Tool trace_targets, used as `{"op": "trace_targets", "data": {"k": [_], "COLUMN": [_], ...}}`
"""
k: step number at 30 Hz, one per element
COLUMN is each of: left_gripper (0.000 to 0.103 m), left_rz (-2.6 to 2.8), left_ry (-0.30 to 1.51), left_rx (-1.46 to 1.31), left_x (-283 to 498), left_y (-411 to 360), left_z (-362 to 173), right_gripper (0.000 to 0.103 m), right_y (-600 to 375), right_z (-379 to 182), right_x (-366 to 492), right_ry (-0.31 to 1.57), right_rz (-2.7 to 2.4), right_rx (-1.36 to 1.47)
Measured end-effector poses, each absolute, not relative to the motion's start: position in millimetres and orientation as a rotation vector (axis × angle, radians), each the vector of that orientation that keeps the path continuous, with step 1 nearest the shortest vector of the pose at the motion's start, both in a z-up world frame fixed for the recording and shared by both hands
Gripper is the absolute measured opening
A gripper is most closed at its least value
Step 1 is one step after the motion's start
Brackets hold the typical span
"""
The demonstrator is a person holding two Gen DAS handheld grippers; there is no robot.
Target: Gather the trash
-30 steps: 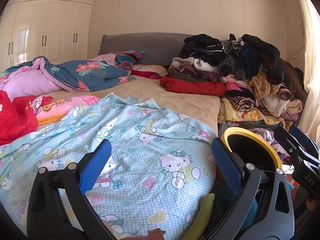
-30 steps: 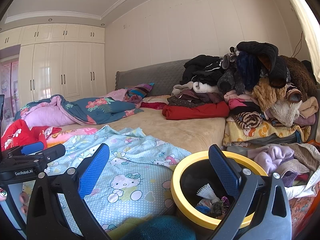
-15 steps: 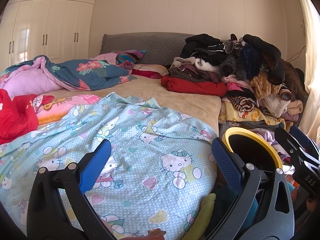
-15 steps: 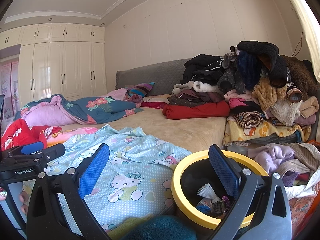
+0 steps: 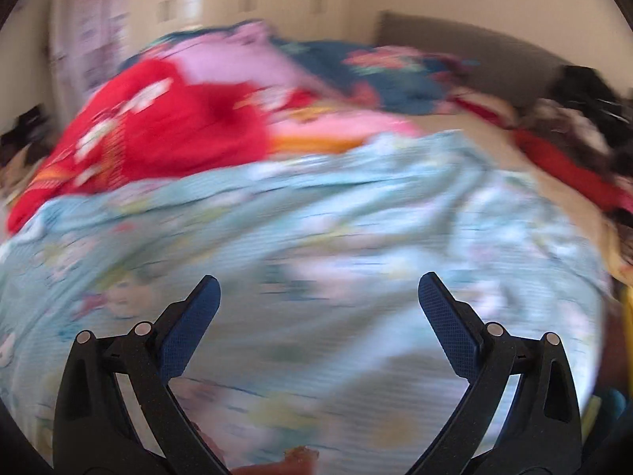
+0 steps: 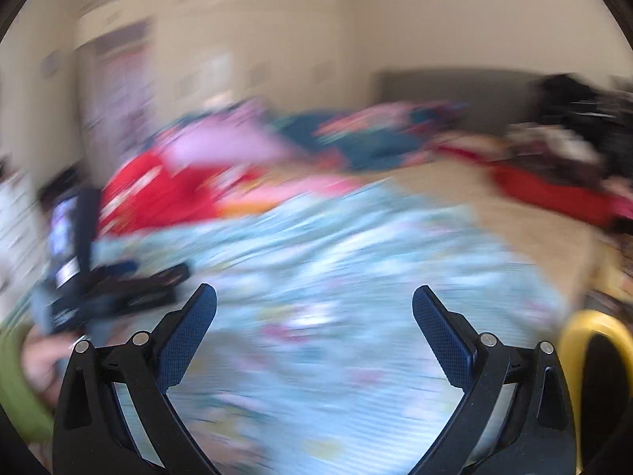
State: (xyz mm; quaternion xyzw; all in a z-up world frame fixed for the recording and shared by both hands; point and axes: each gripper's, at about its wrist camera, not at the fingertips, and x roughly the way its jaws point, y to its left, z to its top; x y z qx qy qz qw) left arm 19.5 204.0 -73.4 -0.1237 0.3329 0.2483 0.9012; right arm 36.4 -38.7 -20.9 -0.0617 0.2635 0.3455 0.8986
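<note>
Both views are heavily motion-blurred. My left gripper is open and empty, over the light blue patterned sheet on the bed. My right gripper is open and empty over the same sheet. The yellow-rimmed trash bin sits at the right edge of the right wrist view; a sliver of its rim shows in the left wrist view. The left gripper appears blurred at the left of the right wrist view. No piece of trash is discernible.
Red cloth, pink and floral blue bedding lie on the bed's left and back. A pile of clothes fills the right side. The grey headboard and wardrobe stand behind.
Both grippers have swung sharply to the left; the bin has slid from the lower middle to the right edge of the views. Both stay open and empty.
</note>
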Motion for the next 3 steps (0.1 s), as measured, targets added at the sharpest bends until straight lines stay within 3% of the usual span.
{"op": "trace_targets", "data": {"k": [3], "left_gripper": [0.092], "left_rz": [0.696], "left_ry": [0.796], "left_rx": [-0.269], "left_x": [18], "left_y": [267], "left_z": [-110], "right_gripper": [0.097], "right_y": [60], "right_z": [-70], "right_x": [49], "right_ry": [0.763], "right_rz": [0.935], "right_rx": [-0.240]}}
